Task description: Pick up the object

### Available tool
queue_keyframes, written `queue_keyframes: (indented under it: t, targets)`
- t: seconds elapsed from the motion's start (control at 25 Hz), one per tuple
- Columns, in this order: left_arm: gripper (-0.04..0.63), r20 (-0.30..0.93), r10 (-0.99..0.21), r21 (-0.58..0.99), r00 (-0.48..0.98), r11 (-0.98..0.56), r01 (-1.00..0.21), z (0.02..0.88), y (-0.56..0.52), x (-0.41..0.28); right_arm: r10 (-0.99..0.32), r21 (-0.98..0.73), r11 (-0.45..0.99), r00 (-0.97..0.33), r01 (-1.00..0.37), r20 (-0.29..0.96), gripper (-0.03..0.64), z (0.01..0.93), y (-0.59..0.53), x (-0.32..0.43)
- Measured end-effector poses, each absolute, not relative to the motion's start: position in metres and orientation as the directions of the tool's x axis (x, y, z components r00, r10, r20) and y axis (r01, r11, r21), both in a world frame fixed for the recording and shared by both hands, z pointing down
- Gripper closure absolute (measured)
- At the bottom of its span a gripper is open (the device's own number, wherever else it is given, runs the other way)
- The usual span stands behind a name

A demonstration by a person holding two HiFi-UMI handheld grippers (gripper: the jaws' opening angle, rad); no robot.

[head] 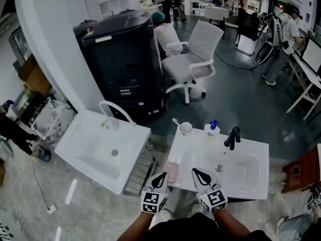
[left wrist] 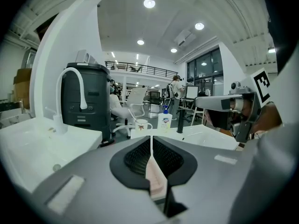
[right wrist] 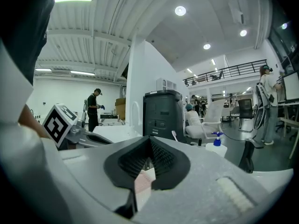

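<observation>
A pale pink rectangular block lies on the front left rim of the white sink basin. My left gripper hovers just in front of the block, at its left, with the jaws shut and nothing held. My right gripper is beside it on the right, over the basin's front rim, also shut and empty. In the left gripper view the block shows low behind the shut left gripper. The right gripper view has the block under the shut right gripper.
On the basin's far rim stand a white mug with a toothbrush, a soap bottle with a blue pump and a black faucet. A second white sink lies to the left. A black cabinet and a white office chair stand behind.
</observation>
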State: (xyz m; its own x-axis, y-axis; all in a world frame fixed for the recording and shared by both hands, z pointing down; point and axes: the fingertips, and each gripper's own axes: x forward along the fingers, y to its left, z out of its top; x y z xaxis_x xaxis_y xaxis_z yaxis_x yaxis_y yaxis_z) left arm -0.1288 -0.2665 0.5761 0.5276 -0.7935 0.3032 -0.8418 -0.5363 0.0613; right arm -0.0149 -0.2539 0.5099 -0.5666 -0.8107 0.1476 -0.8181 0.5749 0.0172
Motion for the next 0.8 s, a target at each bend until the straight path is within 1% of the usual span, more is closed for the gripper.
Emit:
queue_keyframes:
  t: [0.16, 0.24, 0.4, 0.56, 0.68, 0.8]
  targets:
    - [0.544, 0.313, -0.795, 0.063, 0.519, -0.528, -0.847, 0.579, -0.275, -0.119, -0.802, 0.019, 0.585, -0.575, -0.811, 0.164, 0.614, 0.511, -0.259, -0.004]
    - [0.506, 0.329, -0.796, 0.068, 0.509, -0.518, -0.853, 0.584, -0.278, -0.115, -0.794, 0.016, 0.593, -0.582, -0.805, 0.175, 0.614, 0.514, -0.259, 0.001]
    - [0.318, 0.394, -0.793, 0.052, 0.465, -0.485, -0.873, 0.602, -0.280, -0.110, -0.780, 0.000, 0.606, -0.594, -0.796, 0.197, 0.614, 0.521, -0.261, 0.011]
    - [0.190, 0.486, -0.775, 0.024, 0.404, -0.450, -0.893, 0.635, -0.282, -0.110, -0.764, -0.014, 0.619, -0.606, -0.785, 0.221, 0.614, 0.532, -0.262, 0.017]
    - [0.120, 0.571, -0.730, 0.033, 0.375, -0.436, -0.899, 0.665, -0.282, -0.111, -0.755, -0.028, 0.624, -0.612, -0.781, 0.237, 0.614, 0.537, -0.260, 0.021]
    - [0.076, 0.642, -0.678, 0.049, 0.357, -0.429, -0.902, 0.693, -0.284, -0.111, -0.744, -0.038, 0.631, -0.618, -0.775, 0.255, 0.614, 0.545, -0.260, 0.023]
